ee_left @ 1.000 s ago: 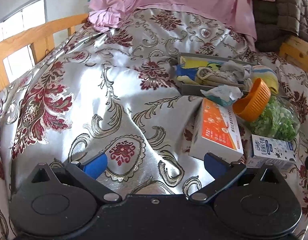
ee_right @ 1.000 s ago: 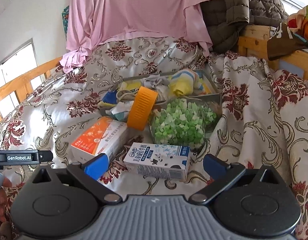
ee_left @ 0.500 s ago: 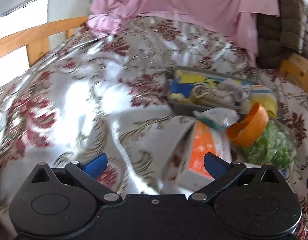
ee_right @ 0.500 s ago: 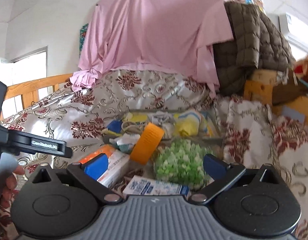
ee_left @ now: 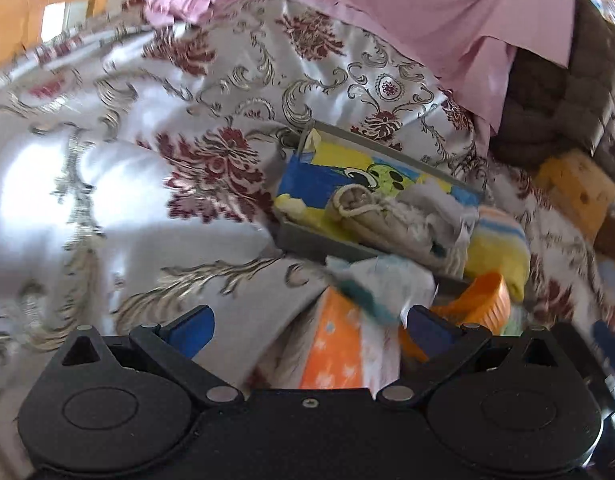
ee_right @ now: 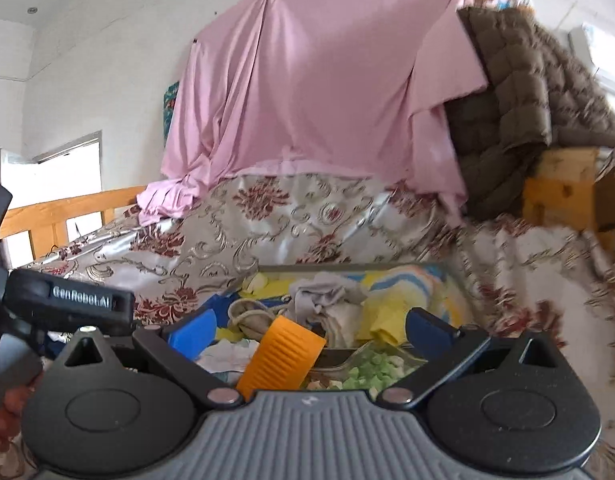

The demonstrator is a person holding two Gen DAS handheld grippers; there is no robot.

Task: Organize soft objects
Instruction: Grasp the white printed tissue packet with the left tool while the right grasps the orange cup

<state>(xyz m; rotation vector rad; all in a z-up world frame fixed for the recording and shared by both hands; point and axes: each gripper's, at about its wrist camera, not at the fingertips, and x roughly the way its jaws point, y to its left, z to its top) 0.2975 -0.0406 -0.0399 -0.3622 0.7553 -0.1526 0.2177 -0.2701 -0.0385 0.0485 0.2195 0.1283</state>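
Note:
A grey tray [ee_left: 307,240] on the floral bedspread holds soft things: a yellow-blue cartoon cloth [ee_left: 327,176], a beige knit piece [ee_left: 367,208], a grey cloth [ee_right: 319,296] and a striped yellow towel [ee_left: 495,240]. A crumpled white-teal cloth [ee_left: 379,280] lies in front of the tray on an orange-white box [ee_left: 339,352]. My left gripper [ee_left: 307,328] is open and empty just above the box. My right gripper [ee_right: 307,328] is open and empty, near an orange bowl [ee_right: 283,356] and a bag of green pieces [ee_right: 367,364].
A pink sheet [ee_right: 315,92] hangs behind the bed. A brown quilted jacket [ee_right: 519,112] lies over wooden furniture [ee_right: 559,192] at right. A wooden bed rail [ee_right: 67,212] runs along the left. The left gripper's body [ee_right: 67,304] shows at the right wrist view's left.
Both grippers have moved forward toward the tray. The right one has tilted upward, so the milk carton and box have left its view. Both stay open.

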